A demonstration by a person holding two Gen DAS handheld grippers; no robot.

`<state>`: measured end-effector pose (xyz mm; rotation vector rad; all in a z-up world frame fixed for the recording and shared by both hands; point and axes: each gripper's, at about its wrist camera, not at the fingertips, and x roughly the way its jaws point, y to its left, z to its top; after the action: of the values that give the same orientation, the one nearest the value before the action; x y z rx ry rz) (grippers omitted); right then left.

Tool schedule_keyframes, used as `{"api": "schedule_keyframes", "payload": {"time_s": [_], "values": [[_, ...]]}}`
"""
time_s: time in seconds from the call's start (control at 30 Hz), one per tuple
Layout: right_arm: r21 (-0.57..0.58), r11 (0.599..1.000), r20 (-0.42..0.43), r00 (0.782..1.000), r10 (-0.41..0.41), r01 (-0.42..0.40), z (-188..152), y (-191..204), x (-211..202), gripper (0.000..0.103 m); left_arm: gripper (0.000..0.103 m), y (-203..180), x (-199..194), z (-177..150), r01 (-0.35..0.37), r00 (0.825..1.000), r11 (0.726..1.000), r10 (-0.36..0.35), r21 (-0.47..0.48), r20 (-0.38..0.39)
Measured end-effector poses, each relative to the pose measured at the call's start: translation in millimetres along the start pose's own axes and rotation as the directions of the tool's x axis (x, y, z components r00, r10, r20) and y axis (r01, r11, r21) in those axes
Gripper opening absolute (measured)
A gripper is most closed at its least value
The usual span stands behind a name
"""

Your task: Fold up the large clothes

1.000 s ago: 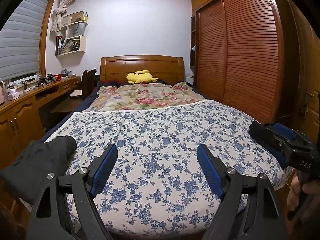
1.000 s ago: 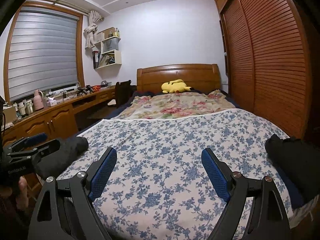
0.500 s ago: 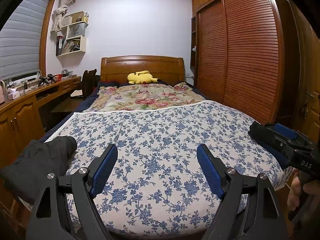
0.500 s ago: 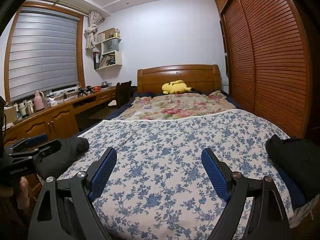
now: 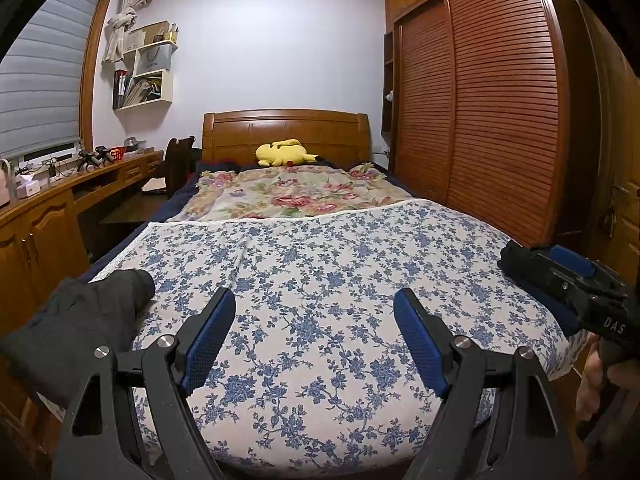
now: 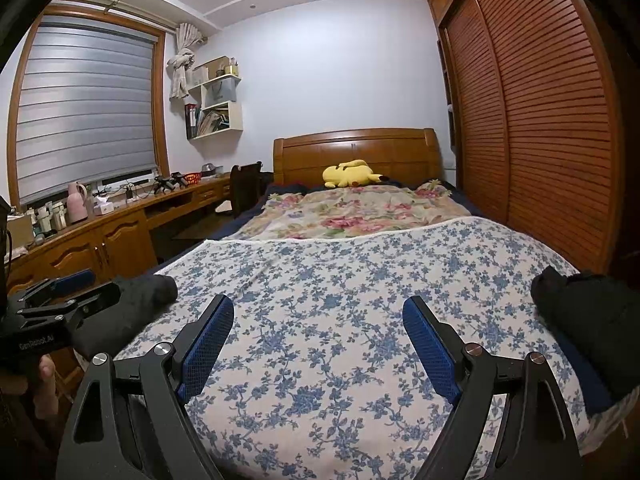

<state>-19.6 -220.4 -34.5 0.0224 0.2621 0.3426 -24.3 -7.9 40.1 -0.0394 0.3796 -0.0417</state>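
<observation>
A black garment lies bunched at the near left corner of the bed, also seen as a dark roll in the right wrist view. Another dark garment sits at the bed's near right corner. My left gripper hangs open over the blue-flowered bedspread, nothing between its fingers. My right gripper is likewise open and empty above the bedspread. Each gripper appears at the edge of the other's view, held by a hand.
A yellow plush toy rests by the wooden headboard. A slatted wardrobe runs along the right side. A wooden desk with clutter and a chair stand on the left under the window.
</observation>
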Motion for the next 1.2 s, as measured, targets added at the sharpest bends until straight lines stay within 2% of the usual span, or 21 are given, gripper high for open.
{"api": "schedule_keyframes", "payload": {"time_s": [1.2], "values": [[0.0,1.0,0.003,1.0,0.001,-0.001,-0.2,3.5,-1.1,0.087,0.082,3.6,0.4,-3.3,0.0,1.0,1.0,0.0,-0.001,0.001]]}}
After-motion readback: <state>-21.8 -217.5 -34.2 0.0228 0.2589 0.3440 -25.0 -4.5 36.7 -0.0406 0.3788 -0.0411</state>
